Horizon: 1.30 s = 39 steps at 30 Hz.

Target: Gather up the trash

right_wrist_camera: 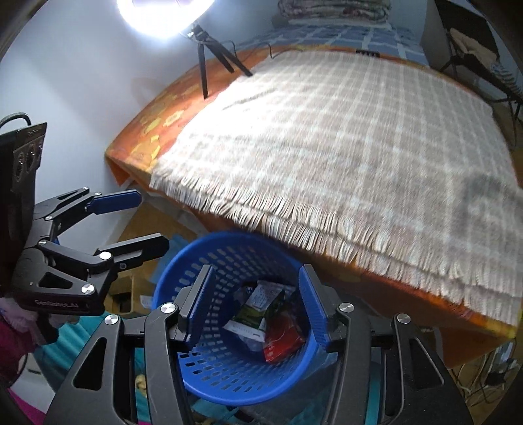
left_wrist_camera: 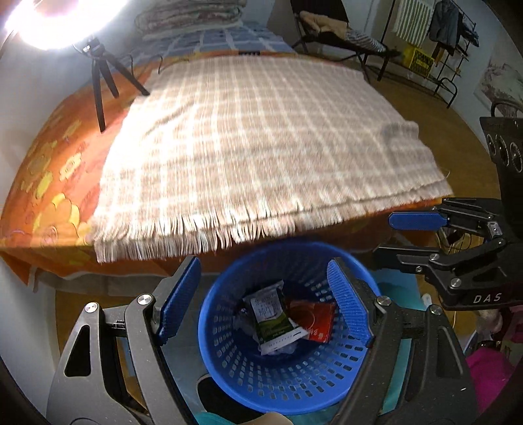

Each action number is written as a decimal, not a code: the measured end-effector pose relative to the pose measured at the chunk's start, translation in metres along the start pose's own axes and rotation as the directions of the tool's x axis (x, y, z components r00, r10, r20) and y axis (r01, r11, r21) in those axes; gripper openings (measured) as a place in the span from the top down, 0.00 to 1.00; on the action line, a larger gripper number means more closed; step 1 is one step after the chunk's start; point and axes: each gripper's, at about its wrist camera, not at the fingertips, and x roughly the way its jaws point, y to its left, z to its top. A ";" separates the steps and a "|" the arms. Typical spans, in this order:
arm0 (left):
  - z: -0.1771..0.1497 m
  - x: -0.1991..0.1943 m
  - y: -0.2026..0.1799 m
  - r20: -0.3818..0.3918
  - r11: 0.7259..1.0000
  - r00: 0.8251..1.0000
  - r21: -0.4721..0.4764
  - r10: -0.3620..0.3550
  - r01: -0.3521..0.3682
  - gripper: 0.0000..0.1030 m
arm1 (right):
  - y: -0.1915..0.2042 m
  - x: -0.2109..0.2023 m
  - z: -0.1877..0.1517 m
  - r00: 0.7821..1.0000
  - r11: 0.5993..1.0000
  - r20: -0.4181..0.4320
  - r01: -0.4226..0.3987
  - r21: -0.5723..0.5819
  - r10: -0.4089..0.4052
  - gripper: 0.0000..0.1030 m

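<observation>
Your left gripper and right gripper both hang spread and empty over the blue basket; the wrappers lie inside; lift clear before scanning the blanket for more.

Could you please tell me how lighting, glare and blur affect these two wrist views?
Left wrist view: the ring light blows out the top-left corner; the checked blanket is smeared by motion blur, while the blue basket and left gripper look sharper. Right wrist view: the same lamp glares at the top, the blanket's fringe is blurred, and fisheye curvature bends the bed edge.
</observation>
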 end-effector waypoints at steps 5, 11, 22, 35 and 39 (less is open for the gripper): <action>0.013 -0.022 -0.005 0.061 1.000 0.998 -0.013 -0.005 0.005 0.20 | 0.000 -0.020 0.006 0.999 1.000 0.052 0.010 0.017 -0.011 0.39; 0.030 -0.047 -0.011 0.134 1.000 0.991 -0.026 0.000 0.004 0.14 | -0.004 -0.046 0.019 0.992 0.999 0.125 0.021 0.046 -0.027 0.37; 0.051 -0.075 -0.012 0.214 0.998 0.976 -0.056 0.032 -0.020 0.13 | -0.006 -0.073 0.037 0.974 0.996 0.221 0.038 0.078 -0.055 0.26; 0.059 -0.097 -0.019 0.246 0.992 0.962 -0.072 0.118 -0.104 0.03 | -0.004 -0.084 0.039 0.964 0.994 0.255 0.047 0.096 -0.070 0.23; 0.058 -0.100 -0.021 0.249 0.993 0.962 -0.073 0.112 -0.097 0.03 | -0.004 -0.085 0.039 0.964 0.994 0.256 0.046 0.102 -0.071 0.23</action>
